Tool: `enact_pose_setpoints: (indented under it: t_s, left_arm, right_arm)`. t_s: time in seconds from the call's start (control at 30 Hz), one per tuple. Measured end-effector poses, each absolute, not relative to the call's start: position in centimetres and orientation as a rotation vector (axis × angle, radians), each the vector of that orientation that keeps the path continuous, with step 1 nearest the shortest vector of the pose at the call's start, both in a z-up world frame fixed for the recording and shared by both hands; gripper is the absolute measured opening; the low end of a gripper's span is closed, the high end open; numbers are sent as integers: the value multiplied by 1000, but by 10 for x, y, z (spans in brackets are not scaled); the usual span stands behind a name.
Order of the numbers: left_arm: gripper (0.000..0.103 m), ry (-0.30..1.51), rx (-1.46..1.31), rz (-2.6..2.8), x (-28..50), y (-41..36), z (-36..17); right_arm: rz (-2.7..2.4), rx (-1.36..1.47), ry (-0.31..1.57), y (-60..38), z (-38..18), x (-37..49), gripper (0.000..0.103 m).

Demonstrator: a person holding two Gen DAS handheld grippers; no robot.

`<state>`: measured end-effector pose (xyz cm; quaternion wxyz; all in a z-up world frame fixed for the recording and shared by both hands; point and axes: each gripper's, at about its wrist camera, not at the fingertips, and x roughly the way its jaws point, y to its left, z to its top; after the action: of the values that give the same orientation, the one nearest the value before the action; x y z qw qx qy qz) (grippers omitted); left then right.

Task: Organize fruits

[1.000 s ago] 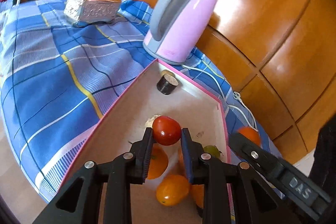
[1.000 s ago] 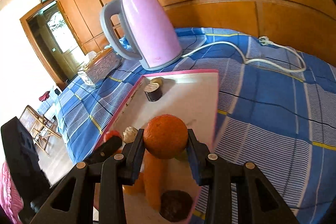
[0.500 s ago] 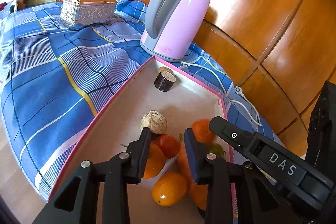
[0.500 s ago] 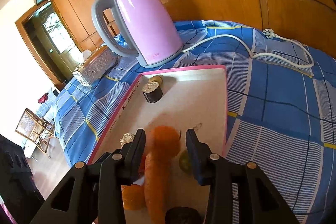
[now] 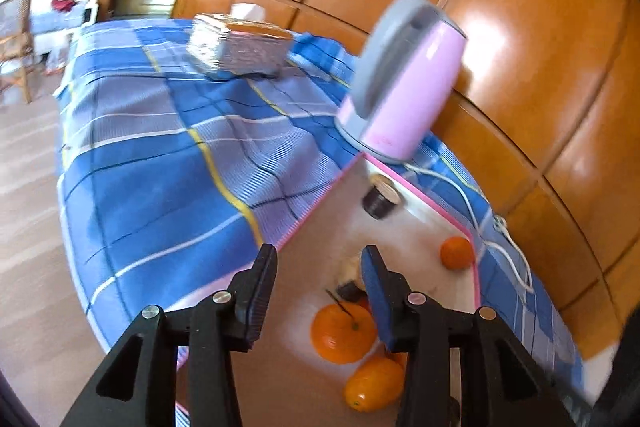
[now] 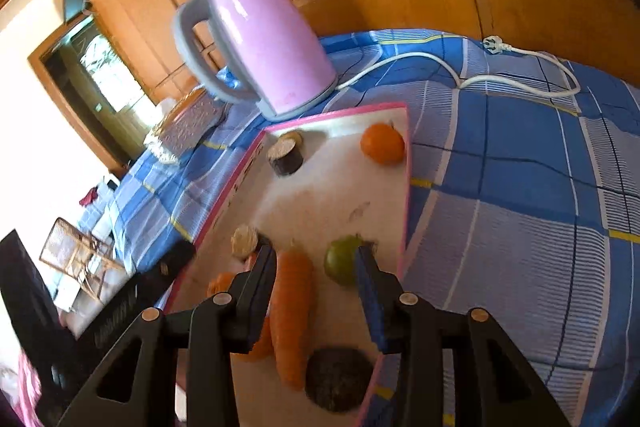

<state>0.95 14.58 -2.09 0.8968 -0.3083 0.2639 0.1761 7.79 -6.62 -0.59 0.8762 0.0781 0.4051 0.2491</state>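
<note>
Backdrop: blue checked tablecloth (image 6: 520,187), pink-rimmed white tray (image 6: 404,187).
Left claw (image 5: 318,291): opening, empty.
Right claw (image 6: 316,281): released, empty.
Tip: straddle long orange carrot (image 6: 292,311) squarely before clenching.

The right gripper (image 6: 316,267) is hovering over the near end of a pink-rimmed tray (image 6: 405,195), its jaws standing apart with nothing pressed between them, above a carrot (image 6: 294,303) and just beside a green fruit (image 6: 340,265). An orange (image 6: 382,143) is sitting alone at the tray's far corner, near a dark cylinder (image 6: 286,157). A pink kettle (image 6: 268,43) is standing beyond the tray on the blue checked cloth (image 6: 520,187).
</note>
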Motion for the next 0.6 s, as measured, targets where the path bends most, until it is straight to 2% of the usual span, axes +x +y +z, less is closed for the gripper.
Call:
enact_pose_setpoints:
  t_s: [0.07,0.1,0.33,0.43,0.47,0.6]
  left_arm:
    - [58,540,-682,388,6,155,-23]
    - [59,537,-706,396,4,159,-24]
    - [60,532,-688,392,3,156,-22]
    - [60,537,-689,392,3,156,-22]
    - [60,540,-689,393,4,156,-23]
    - [60,550,-670,383,6,153,-23]
  right_arm:
    - [535,117,842,-63,-6,69,41]
    - [546,78,836,-61,-5,62,41]
    - [579,-176,838,-28,-17,42,41]
    - [547,-241,813,-18,-22,42,36]
    - [526,-249,812,-17,-23,45,30]
    - [484,-207,840,-19,-27,61,29]
